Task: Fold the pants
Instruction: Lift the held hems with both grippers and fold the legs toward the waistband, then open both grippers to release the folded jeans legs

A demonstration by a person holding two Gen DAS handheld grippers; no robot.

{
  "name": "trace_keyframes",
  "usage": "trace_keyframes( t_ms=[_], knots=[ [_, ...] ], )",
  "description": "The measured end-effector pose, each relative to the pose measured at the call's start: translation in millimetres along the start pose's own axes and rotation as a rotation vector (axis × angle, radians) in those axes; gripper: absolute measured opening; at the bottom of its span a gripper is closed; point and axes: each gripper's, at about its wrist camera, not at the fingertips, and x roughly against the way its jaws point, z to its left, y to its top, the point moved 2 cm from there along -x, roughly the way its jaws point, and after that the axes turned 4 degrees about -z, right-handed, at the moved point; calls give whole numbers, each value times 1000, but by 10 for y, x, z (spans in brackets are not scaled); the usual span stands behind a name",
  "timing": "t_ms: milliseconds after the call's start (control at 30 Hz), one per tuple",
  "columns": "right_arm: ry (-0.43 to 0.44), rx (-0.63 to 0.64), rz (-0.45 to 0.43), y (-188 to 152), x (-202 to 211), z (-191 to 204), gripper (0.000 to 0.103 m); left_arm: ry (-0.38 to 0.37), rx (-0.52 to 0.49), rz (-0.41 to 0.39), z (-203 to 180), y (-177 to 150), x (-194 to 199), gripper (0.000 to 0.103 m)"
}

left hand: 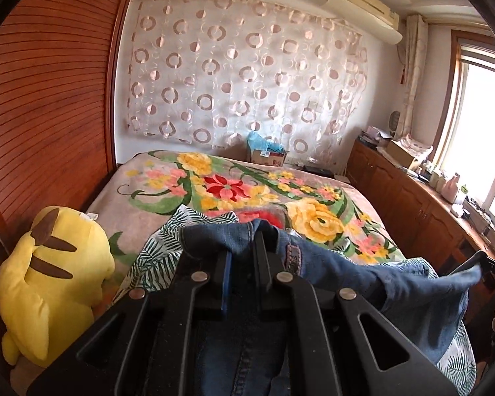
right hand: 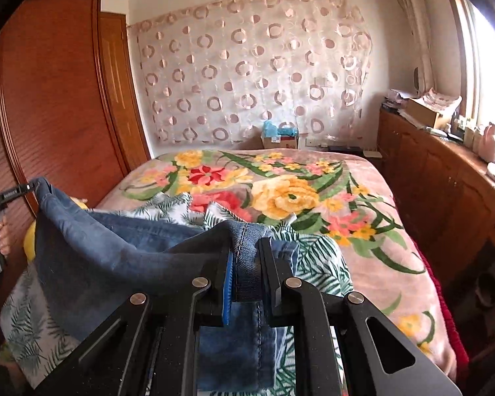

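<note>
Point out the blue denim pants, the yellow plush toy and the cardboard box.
blue denim pants (right hand: 115, 247), right wrist view, hanging panel.
yellow plush toy (left hand: 56, 280), left wrist view, back.
cardboard box (left hand: 269, 157), left wrist view, front.

The pants (right hand: 115, 247) hang between left tongs (left hand: 244, 247) and right tongs (right hand: 247, 254), above the bed (right hand: 363, 198); a plush toy (left hand: 52, 280) sits at the bed's left, cabinets (right hand: 429, 178) stand right

You stood in a home bedroom: a bed under a floral fleece blanket (right hand: 363, 178), a wooden wardrobe (right hand: 66, 99), a yellow plush toy (left hand: 52, 280).

Both hand-held grippers (left hand: 244, 247) (right hand: 247, 250) clamped tight
</note>
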Motion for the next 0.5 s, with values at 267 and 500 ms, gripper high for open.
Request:
trace_keyframes(
  t_ms=[267, 500],
  knots=[
    [3, -12, 151, -98, -597, -128, 14, 38, -19, 99, 68, -159, -531, 11],
    [-14, 3, 219, -217, -852, -131, 14, 55, -75, 148, -3, -288, -658, 11]
  ],
)
